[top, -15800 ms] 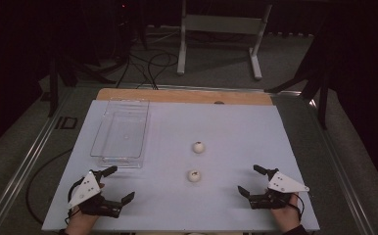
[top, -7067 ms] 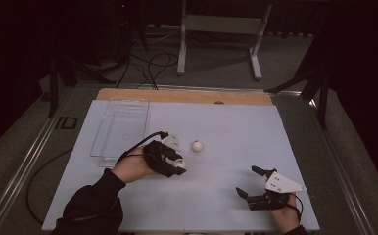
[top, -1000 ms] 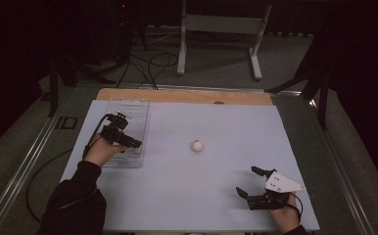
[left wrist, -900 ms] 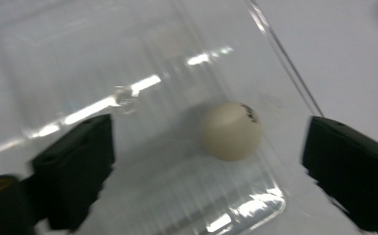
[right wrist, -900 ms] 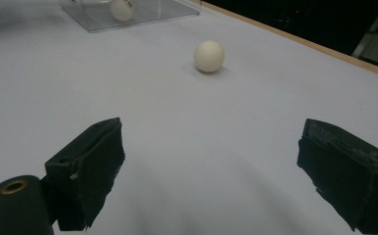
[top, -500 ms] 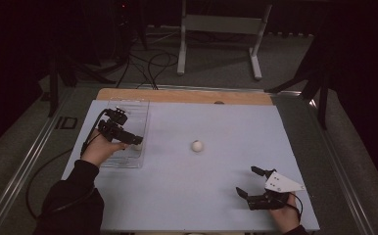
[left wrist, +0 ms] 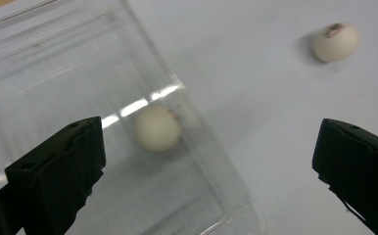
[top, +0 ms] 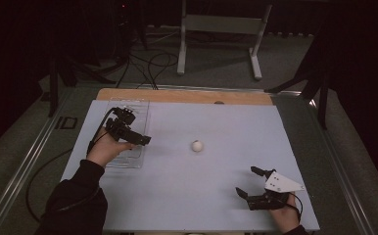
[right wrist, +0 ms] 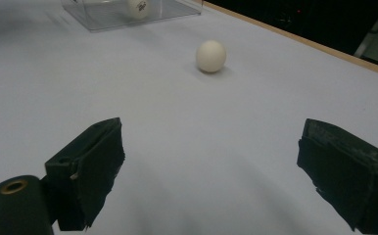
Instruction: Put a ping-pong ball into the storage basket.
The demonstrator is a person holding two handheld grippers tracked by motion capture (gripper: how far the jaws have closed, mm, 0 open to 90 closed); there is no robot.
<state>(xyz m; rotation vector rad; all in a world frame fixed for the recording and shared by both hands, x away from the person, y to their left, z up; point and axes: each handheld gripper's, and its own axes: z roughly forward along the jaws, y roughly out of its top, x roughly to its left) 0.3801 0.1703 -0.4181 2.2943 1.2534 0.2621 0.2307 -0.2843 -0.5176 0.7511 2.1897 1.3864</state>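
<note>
The left claw (top: pixel 137 139) hangs over the near end of the clear box (top: pixel 140 104), its jaws spread wide with nothing between them; they have just been opening. One white ball (left wrist: pixel 157 128) lies inside the box, seen through the clear wall and looking blurred, so it may not have settled. The second ball (top: pixel 197 146) sits on the bare counter (top: pixel 216 196), well apart from the box and roughly between the two hands. The right claw (top: pixel 257 186) rests low near the front edge of the counter, jaws spread and empty.

The main risk, as I judge it, lies with the ball on the counter. It is round, light and smooth, so a claw that comes in off-centre or closes with one pad first is likely to nudge it away across the flat sheet, perhaps toward an edge. Squeezing too high on the ball could squirt it out. The box is light as well: a jaw or the trailing cable catching its rim could shift or tip it. A ball dropped in from high up might bounce back out.
</note>
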